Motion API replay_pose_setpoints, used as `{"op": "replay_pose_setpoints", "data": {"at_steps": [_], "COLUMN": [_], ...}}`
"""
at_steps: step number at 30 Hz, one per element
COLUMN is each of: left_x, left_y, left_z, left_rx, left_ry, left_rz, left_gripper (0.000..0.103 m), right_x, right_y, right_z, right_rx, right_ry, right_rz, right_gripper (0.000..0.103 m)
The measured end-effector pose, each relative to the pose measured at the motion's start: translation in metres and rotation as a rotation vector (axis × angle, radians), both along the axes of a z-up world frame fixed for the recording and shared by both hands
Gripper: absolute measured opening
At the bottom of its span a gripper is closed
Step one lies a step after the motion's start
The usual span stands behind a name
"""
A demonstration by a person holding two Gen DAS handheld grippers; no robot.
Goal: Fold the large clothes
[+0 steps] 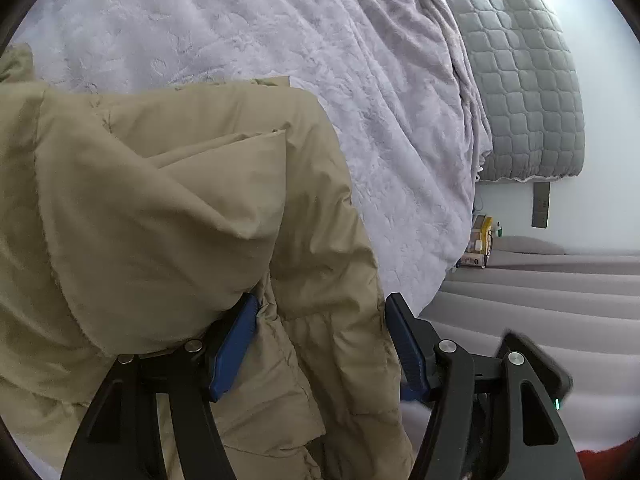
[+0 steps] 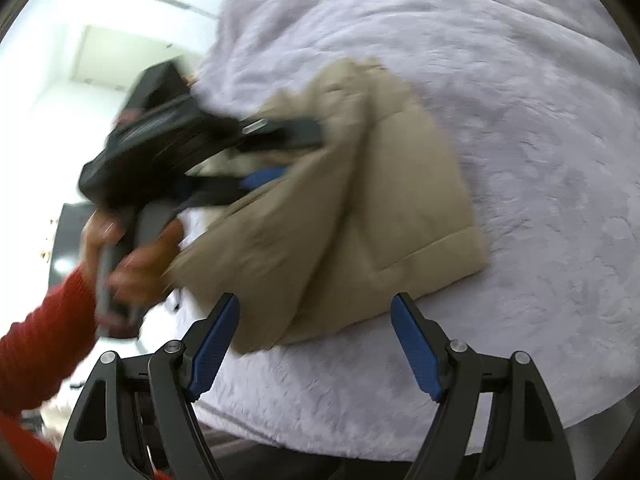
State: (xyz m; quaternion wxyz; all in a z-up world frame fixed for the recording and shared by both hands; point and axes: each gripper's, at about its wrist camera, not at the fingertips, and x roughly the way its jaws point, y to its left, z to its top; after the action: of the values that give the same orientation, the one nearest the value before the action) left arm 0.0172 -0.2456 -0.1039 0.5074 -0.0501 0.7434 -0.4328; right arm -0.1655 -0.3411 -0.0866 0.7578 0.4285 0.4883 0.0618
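A beige padded jacket (image 1: 168,216) lies folded on a pale lilac fleece blanket (image 1: 280,32). My left gripper (image 1: 320,316) has its jaws wide apart around a fold of the jacket, which lies loose between the blue pads (image 1: 236,344). In the right wrist view the jacket (image 2: 384,208) lies on the blanket (image 2: 520,80), and the left gripper (image 2: 288,152) shows blurred at the jacket's left edge, held by a hand in a red sleeve (image 2: 36,344). My right gripper (image 2: 316,312) is open and empty, just in front of the jacket's near edge.
A grey quilted mattress cover (image 1: 528,80) rises behind the blanket at the right. A grey ribbed floor (image 1: 540,292) and small bottles and boxes (image 1: 480,240) lie beyond the blanket's edge. A white wall and ceiling (image 2: 80,60) show at the left.
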Motion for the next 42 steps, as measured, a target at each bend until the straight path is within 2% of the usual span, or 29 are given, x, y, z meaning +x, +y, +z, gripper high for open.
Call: {"op": "replay_pose_setpoints", "data": {"at_steps": [5,7,8,9,10,11,14,16,18,20,21,23,29,34,37,39,42], "left_x": [0.007,0.007,0.007,0.006,0.005,0.005,0.008,0.015,0.026,0.04,0.05,0.061,0.064,0.054,0.051,0.05,0.053], "left_y": [-0.012,-0.017,-0.017,-0.019,-0.019,-0.018,-0.001,0.026,0.048,0.065,0.071,0.075,0.015,-0.031,-0.043,-0.043,-0.038], "left_z": [-0.009,-0.005,-0.001,0.007,0.021,0.03,0.073,0.096,0.096,0.08,0.065,0.043,0.001,-0.018,-0.026,-0.028,-0.029], "left_rx": [0.022,0.031,0.033,0.025,0.003,-0.009,-0.023,0.019,0.084,0.185,0.239,0.243,0.252,0.242,0.248,0.258,0.252], "left_ry": [0.024,0.002,-0.023,-0.052,-0.1,-0.138,-0.384,-0.585,-0.676,-0.734,-0.722,-0.666,-0.655,-0.656,-0.667,-0.67,-0.656], "left_rz": [0.02,0.014,0.007,-0.001,-0.01,-0.014,0.02,0.092,0.156,0.19,0.204,0.231,0.193,0.152,0.135,0.127,0.138], "left_gripper": [0.066,0.066,0.066,0.066,0.066,0.066,0.066,0.066,0.066,0.066,0.066,0.066,0.066,0.066,0.066,0.066,0.066], "right_x": [0.009,0.018,0.026,0.032,0.031,0.033,0.028,0.023,0.019,0.013,0.009,0.002,-0.01,-0.023,-0.029,-0.039,-0.055], "right_y": [0.04,0.049,0.05,0.047,0.042,0.035,0.018,0.012,0.003,-0.004,-0.005,-0.004,-0.015,-0.034,-0.039,-0.046,-0.06], "right_z": [0.011,0.01,0.005,-0.001,-0.006,-0.015,-0.026,-0.025,-0.026,-0.031,-0.035,-0.042,-0.05,-0.076,-0.09,-0.088,-0.07], "right_rx": [0.036,0.003,-0.029,-0.05,-0.052,-0.022,-0.016,-0.06,-0.085,-0.082,-0.084,-0.091,-0.115,-0.067,-0.019,0.018,-0.001], "right_ry": [-0.051,-0.044,-0.014,0.016,0.043,0.079,0.113,0.118,0.131,0.148,0.158,0.168,0.209,0.255,0.281,0.297,0.284], "right_rz": [0.109,0.098,0.068,0.025,-0.013,-0.049,-0.135,-0.156,-0.182,-0.203,-0.207,-0.209,-0.258,-0.328,-0.342,-0.362,-0.402], "right_gripper": [0.081,0.081,0.079,0.06,0.042,0.019,0.014,0.014,0.014,0.014,0.014,0.014,0.014,0.015,0.019,0.021,0.024]}}
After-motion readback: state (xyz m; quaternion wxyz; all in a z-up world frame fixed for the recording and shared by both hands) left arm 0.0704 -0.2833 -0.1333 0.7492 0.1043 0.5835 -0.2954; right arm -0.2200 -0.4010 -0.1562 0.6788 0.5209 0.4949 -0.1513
